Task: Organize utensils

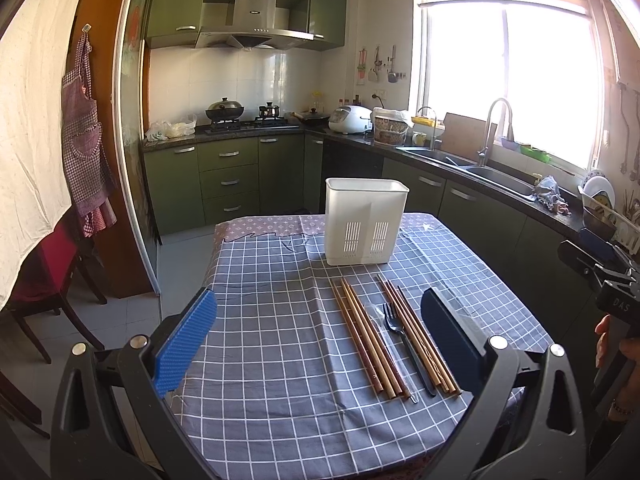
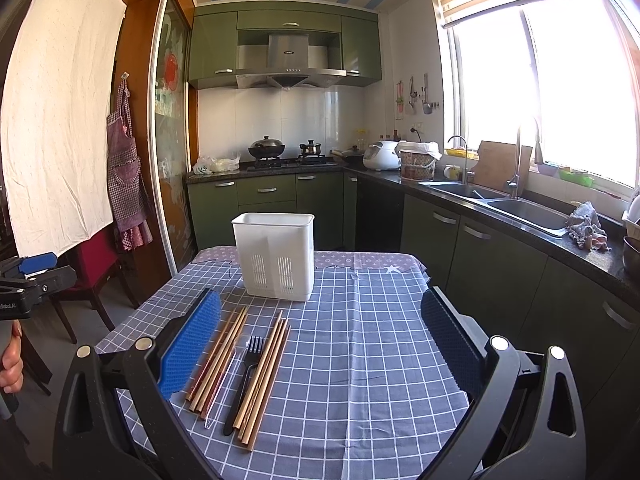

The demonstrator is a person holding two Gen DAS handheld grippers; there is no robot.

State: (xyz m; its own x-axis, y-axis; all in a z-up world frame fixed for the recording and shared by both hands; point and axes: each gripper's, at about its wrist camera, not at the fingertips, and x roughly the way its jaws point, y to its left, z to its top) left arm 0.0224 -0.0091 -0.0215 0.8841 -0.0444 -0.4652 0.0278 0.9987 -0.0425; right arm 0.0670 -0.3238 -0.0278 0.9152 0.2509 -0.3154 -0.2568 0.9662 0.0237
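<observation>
A white slotted utensil holder (image 1: 366, 227) (image 2: 275, 256) stands upright toward the far end of the checked tablecloth (image 1: 276, 344) (image 2: 360, 344). In front of it lie several wooden chopsticks (image 1: 362, 338) (image 2: 218, 356) in two bundles, with a black plastic fork (image 1: 404, 344) (image 2: 244, 376) and a clear utensil between them. My left gripper (image 1: 318, 338) is open above the near table, the utensils lying toward its right finger. My right gripper (image 2: 320, 344) is open too, with the utensils toward its left finger. Neither holds anything.
A dark red chair (image 1: 52, 280) (image 2: 94, 264) stands left of the table. Green cabinets and a counter with a sink (image 1: 492, 172) (image 2: 520, 208) run along the right. A hand (image 2: 12, 360) with the other gripper shows at each view's edge.
</observation>
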